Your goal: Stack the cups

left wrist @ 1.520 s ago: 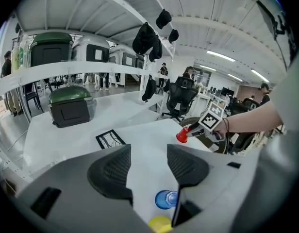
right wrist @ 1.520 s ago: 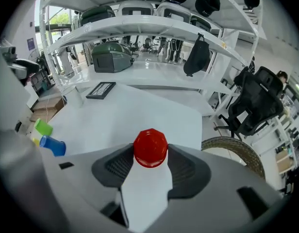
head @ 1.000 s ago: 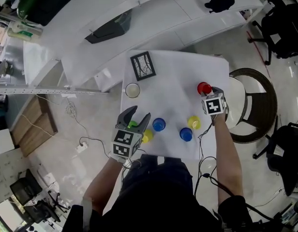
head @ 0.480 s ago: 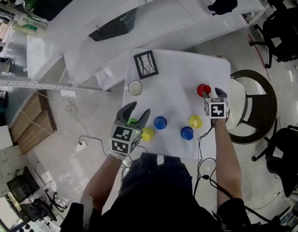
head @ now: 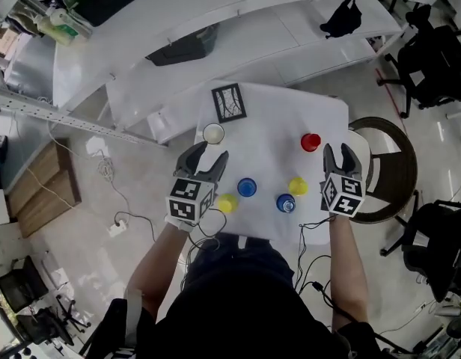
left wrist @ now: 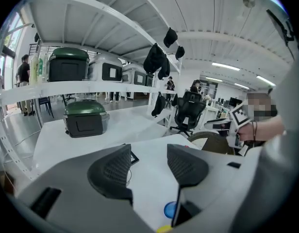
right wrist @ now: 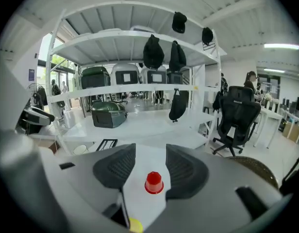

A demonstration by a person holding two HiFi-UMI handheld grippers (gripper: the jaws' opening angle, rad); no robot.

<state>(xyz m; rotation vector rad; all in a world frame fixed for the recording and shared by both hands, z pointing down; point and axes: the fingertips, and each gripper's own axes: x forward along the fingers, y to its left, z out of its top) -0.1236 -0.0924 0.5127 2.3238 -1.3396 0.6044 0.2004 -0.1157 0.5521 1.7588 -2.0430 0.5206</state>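
Status: no stacking done that we can see. Six cups stand singly on the white table (head: 268,118), none touching another.

- white cup (head: 213,133): far left, just near of the black-framed card (head: 229,102).
- red cup (head: 310,141): far right, alone; in the right gripper view it sits mouth-down.
- left blue cup (head: 247,187) and right yellow cup (head: 298,186): middle row, well apart.
- left yellow cup (head: 227,203) and right blue cup (head: 286,203): near row, by the near edge.

Tools:
- left gripper (head: 203,161): raised over the near-left part of the table, jaws apart, nothing between the pads. Its own view shows only bare table through the gap, with the left blue cup and a sliver of yellow low in the picture.
- right gripper (head: 340,155): raised off the table's right edge, near of the red cup. Its jaws have just been closing, but they stand apart with nothing gripped; the red cup shows through the gap, on the table well beyond the pads.

Our judgement: the task is at its start. Every cup has yet to be nested. Neither tool carries one. The red cup lines up with the right gripper and looks like the likeliest first pick.
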